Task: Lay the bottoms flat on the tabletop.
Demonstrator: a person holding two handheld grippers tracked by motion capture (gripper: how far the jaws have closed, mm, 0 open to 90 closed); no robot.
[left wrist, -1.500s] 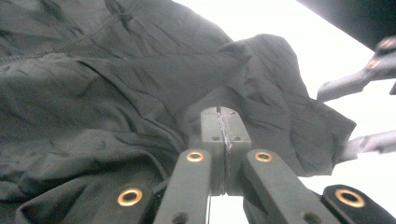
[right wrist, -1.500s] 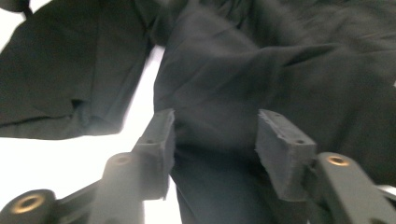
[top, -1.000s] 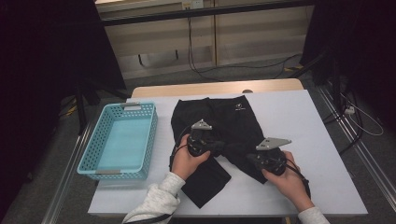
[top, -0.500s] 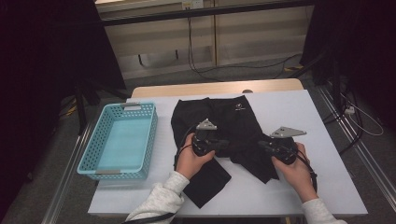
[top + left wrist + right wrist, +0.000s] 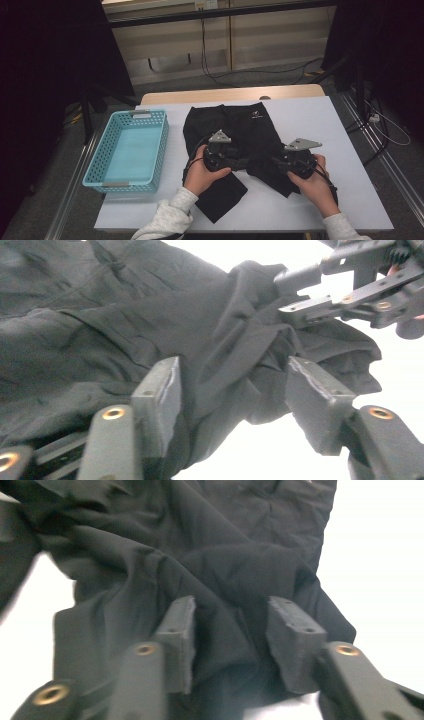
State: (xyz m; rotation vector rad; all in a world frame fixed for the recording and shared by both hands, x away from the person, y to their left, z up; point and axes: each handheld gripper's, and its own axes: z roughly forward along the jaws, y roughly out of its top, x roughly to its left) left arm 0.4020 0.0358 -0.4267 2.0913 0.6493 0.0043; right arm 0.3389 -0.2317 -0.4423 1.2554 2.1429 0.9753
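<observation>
A black garment (image 5: 235, 125) lies spread on the white table (image 5: 320, 120), with one leg folded toward the front edge. My left gripper (image 5: 242, 163) is at the garment's lower middle and points right. My right gripper (image 5: 274, 164) faces it from the right. In the left gripper view my left gripper (image 5: 235, 372) has just been opening, and a bunched fold of the garment (image 5: 100, 330) lies loose between its pads. The right gripper (image 5: 320, 295) appears there at the fold's far end. In the right gripper view my right gripper (image 5: 232, 607) has also just been opening over the cloth (image 5: 225, 540).
A teal plastic basket (image 5: 102, 177) stands at the table's left edge. Bare white table extends to the right of the garment and along the front. Beyond the far edge are a wooden tabletop strip (image 5: 230, 95) and cables on the floor.
The right gripper has shifted slightly to the right along the garment's lower edge. The left hand has hardly moved.
</observation>
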